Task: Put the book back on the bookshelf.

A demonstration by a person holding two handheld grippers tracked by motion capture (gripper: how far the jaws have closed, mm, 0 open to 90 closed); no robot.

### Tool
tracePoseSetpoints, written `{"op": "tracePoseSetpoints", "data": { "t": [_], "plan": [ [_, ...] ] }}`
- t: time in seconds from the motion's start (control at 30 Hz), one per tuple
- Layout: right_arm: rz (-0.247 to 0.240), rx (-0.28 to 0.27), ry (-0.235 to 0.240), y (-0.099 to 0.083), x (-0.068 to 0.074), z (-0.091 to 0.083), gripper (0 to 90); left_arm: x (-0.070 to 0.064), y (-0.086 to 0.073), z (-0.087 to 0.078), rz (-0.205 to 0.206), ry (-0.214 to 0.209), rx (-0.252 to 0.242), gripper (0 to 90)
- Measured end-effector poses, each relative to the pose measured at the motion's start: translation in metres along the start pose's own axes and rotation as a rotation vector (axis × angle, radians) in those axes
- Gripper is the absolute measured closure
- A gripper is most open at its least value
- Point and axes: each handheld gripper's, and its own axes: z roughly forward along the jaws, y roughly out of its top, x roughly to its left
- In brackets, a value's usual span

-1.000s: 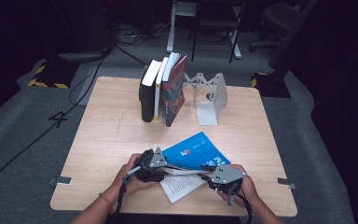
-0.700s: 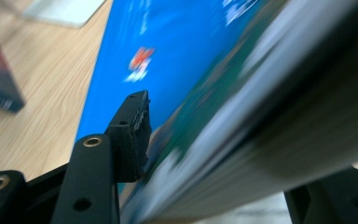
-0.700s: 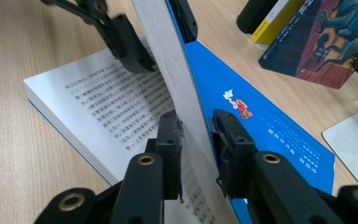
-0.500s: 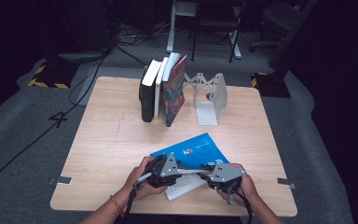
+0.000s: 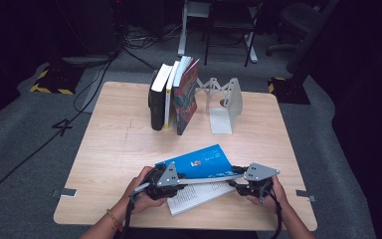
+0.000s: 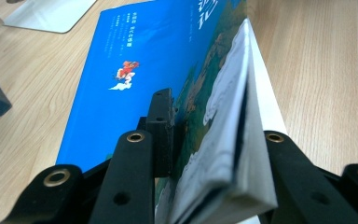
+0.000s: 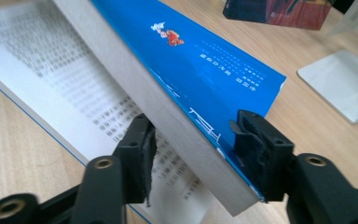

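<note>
Fingers (image 6: 161, 135) of the left gripper (image 5: 161, 180) straddle the raised part of the blue book (image 5: 199, 162) at its left end, one finger against the blue cover, the other outside the page block; whether they press firmly cannot be told. Fingers (image 7: 258, 144) of the right gripper (image 5: 253, 181) stand to either side of the same raised part at its right end, with visible gaps, so they are apart and not yet gripping.

Worktop (image 5: 124, 129): light wood. The blue book lies open near the front edge, right of centre, cover and most pages lifted, a printed page (image 5: 199, 195) flat beneath.

Upright books (image 5: 174, 94) stand near the back edge, a white bookend (image 5: 226, 104) beside them.

Risks, as judged:
- The right fingers may close on the cover alone; the page block would sag or fan open.
- An uneven hold between the two ends may twist the spine.
- The flat page may crease if the raised part is closed down carelessly.

View differences: the high view gives the book's place on the worktop and both hands; the right gripper view alone reveals the gaps at its fingers; the left gripper view shows the cover contact.
</note>
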Motion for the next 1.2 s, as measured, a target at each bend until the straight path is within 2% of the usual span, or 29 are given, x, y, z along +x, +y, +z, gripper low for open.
{"op": "tracePoseSetpoints", "data": {
  "t": [0.07, 0.1, 0.23, 0.3, 0.43, 0.63, 0.7, 0.77, 0.8, 0.83, 0.87, 0.97, 1.0, 1.03, 1.1, 1.13, 1.2],
  "plan": [
    [-0.01, -0.003, 0.002, 0.003, 0.003, 0.001, 55.1, 0.004, -0.001, -0.002, -0.016, -0.013, 0.013, 67.8],
    [-0.01, -0.002, 0.009, 0.004, 0.004, 0.002, 56.2, 0.007, -0.001, -0.004, -0.024, -0.019, 0.046, 65.9],
    [-0.014, -0.005, 0.028, 0.012, 0.011, 0.004, 62.7, 0.002, 0.003, -0.011, 0.006, 0.041, 0.067, 59.6],
    [-0.029, -0.003, 0.026, 0.018, 0.016, 0.005, 64.6, -0.003, 0.005, -0.014, 0.019, 0.071, 0.082, 59.5],
    [-0.066, 0.01, 0.019, 0.027, 0.026, 0.006, 66.6, -0.007, 0.003, -0.015, 0.03, 0.105, 0.104, 61.9],
    [-0.092, 0.014, 0.023, 0.034, 0.033, 0.007, 67.5, -0.003, -0.007, -0.02, 0.062, 0.085, 0.101, 68.2],
    [-0.109, 0.01, 0.032, 0.035, 0.035, 0.009, 66.7, 0.0, -0.012, -0.02, 0.052, 0.07, 0.099, 68.8],
    [-0.118, -0.007, 0.056, 0.033, 0.033, 0.012, 62.4, 0.001, -0.015, -0.02, 0.049, 0.059, 0.106, 69.1],
    [-0.111, -0.017, 0.07, 0.031, 0.032, 0.014, 59.8, 0.002, -0.016, -0.02, 0.061, 0.059, 0.11, 69.2],
    [-0.088, -0.021, 0.085, 0.029, 0.028, 0.016, 56.2, 0.003, -0.018, -0.021, 0.058, 0.058, 0.111, 69.3],
    [-0.073, -0.005, 0.072, 0.025, 0.024, 0.019, 54.9, 0.005, -0.019, -0.021, 0.057, 0.055, 0.104, 69.3],
    [-0.044, -0.028, 0.092, 0.017, 0.016, 0.021, 57.7, 0.01, -0.021, -0.022, 0.044, 0.04, 0.094, 69.2],
    [-0.049, -0.03, 0.087, 0.018, 0.017, 0.021, 60.2, 0.013, -0.022, -0.023, 0.032, 0.035, 0.091, 69.0],
    [-0.093, -0.027, 0.069, 0.02, 0.02, 0.021, 64.3, 0.015, -0.023, -0.023, 0.021, 0.032, 0.087, 68.0],
    [-0.142, -0.016, 0.041, 0.025, 0.027, 0.021, 66.5, 0.019, -0.024, -0.026, -0.009, 0.04, 0.093, 65.0],
    [-0.15, -0.014, 0.037, 0.027, 0.029, 0.021, 67.4, 0.02, -0.024, -0.027, -0.021, 0.049, 0.096, 62.5],
    [-0.151, -0.015, 0.038, 0.029, 0.031, 0.021, 68.2, 0.017, -0.022, -0.029, -0.021, 0.086, 0.111, 59.8]
  ]
}}
